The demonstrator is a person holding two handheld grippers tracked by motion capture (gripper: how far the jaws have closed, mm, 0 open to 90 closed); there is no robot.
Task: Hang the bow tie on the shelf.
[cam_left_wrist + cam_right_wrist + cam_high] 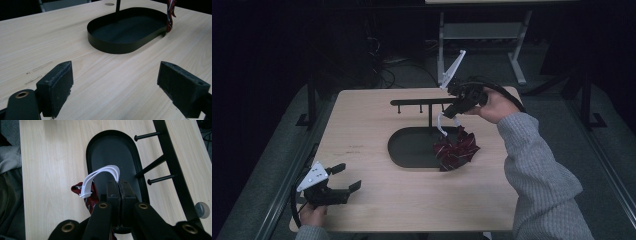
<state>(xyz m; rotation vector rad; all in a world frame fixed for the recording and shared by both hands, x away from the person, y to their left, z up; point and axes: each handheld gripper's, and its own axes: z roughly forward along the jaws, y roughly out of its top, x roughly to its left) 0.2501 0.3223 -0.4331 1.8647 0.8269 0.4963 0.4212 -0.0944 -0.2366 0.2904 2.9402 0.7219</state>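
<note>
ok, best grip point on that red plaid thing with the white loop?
The white loop, from above. It arches clear of the red plaid fabric, which hangs limp over the black tray's rim. The right hand-held gripper already pinches it there.

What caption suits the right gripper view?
Right tongs shut on white loop of red patterned cloth, above black oval tray beside peg rack.

A lab or workshop is suggested: a wooden table (362, 125), dark surroundings, cables on the far floor (387, 65), and a metal-framed desk (482, 30) behind.
</note>
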